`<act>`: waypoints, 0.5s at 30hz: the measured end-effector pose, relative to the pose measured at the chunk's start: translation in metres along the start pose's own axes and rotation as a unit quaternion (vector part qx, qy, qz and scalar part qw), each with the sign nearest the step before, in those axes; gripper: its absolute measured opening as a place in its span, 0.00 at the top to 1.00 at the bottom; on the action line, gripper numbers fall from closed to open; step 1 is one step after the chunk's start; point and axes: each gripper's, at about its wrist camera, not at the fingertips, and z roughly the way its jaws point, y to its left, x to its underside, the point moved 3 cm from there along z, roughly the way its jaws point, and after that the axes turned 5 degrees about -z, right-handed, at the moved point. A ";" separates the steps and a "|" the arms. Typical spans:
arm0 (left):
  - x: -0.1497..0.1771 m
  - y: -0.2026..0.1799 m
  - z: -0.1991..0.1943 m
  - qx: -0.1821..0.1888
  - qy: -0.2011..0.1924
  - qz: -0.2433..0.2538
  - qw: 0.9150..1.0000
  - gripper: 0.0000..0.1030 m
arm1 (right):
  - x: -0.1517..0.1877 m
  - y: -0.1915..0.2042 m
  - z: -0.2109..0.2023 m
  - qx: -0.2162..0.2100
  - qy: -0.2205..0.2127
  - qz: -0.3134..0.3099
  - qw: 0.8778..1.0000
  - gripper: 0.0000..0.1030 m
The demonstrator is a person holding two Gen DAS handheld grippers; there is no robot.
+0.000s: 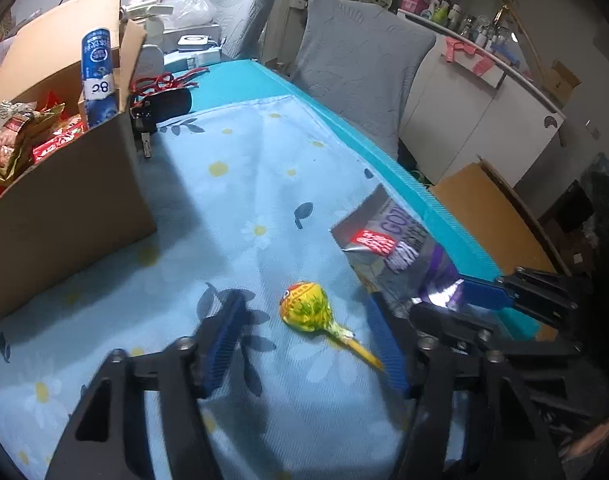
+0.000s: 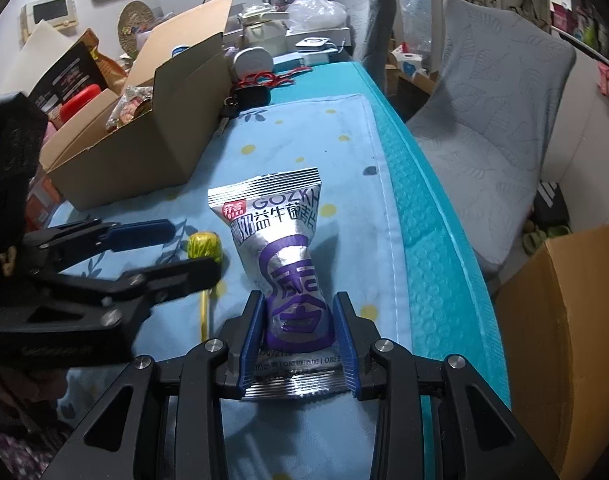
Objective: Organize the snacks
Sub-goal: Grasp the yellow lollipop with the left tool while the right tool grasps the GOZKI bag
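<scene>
the right gripper point(image 2: 298, 344) has its jaws clenched on the near end of a silver and purple snack packet point(image 2: 282, 248), pinching its waist so the far end fans out over the light blue flowered cloth point(image 2: 336, 152) on the tabletop, close to the teal padded border point(image 2: 424, 216) at the right edge. the left gripper point(image 1: 304, 340) hangs just above the cloth with its jaws released, spread to either side of a yellow-wrapped lollipop point(image 1: 304, 306) that lies flat between them, its stick pointing near and right and its tip touching or just short of the right blue pad; i cannot tell which. from the left wrist view the packet sits just right of the lollipop. far left stands an open cardboard box point(image 1: 64, 196) holding red and gold wrappers and an upright blue tube point(image 1: 97, 76). a black key fob with keys point(image 1: 160, 106) lies beside the box's far corner. two grey chairs point(image 2: 500, 92) stand along the right side.
</scene>
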 end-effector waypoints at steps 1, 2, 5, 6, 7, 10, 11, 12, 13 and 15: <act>0.000 0.001 0.004 -0.002 0.006 0.000 1.000 0.55 | 0.001 0.000 0.000 0.002 -0.001 0.001 1.000 0.67; 0.001 0.001 0.007 -0.002 0.012 0.001 1.000 0.63 | 0.001 0.001 0.000 0.003 -0.003 0.003 1.000 0.67; 0.003 0.004 0.007 0.000 0.019 -0.002 1.000 0.74 | 0.002 0.000 -0.001 0.001 -0.007 0.016 1.000 0.67; 0.003 0.005 0.006 0.008 0.021 -0.006 1.000 0.74 | 0.003 0.000 -0.001 -0.001 -0.009 0.019 1.000 0.67; 0.004 0.007 0.004 0.017 0.024 -0.014 0.999 0.74 | 0.004 0.001 -0.001 -0.008 -0.011 0.022 1.000 0.67; 0.007 0.013 -0.001 0.002 0.017 -0.013 1.000 0.74 | 0.007 0.005 -0.004 -0.027 -0.011 0.030 0.999 0.67; 0.009 0.014 -0.003 -0.003 0.015 -0.011 1.000 0.74 | 0.007 0.008 -0.005 -0.028 -0.011 0.028 0.999 0.67; 0.011 0.015 -0.007 -0.006 0.015 -0.010 1.000 0.74 | 0.008 0.011 -0.005 -0.030 -0.011 0.027 0.999 0.67; 0.013 0.017 -0.010 -0.007 0.015 -0.011 1.000 0.74 | 0.009 0.013 -0.006 -0.034 -0.011 0.026 0.999 0.67; 0.019 0.021 -0.015 -0.008 0.015 -0.013 1.000 0.74 | 0.010 0.018 -0.006 -0.043 -0.011 0.027 0.999 0.67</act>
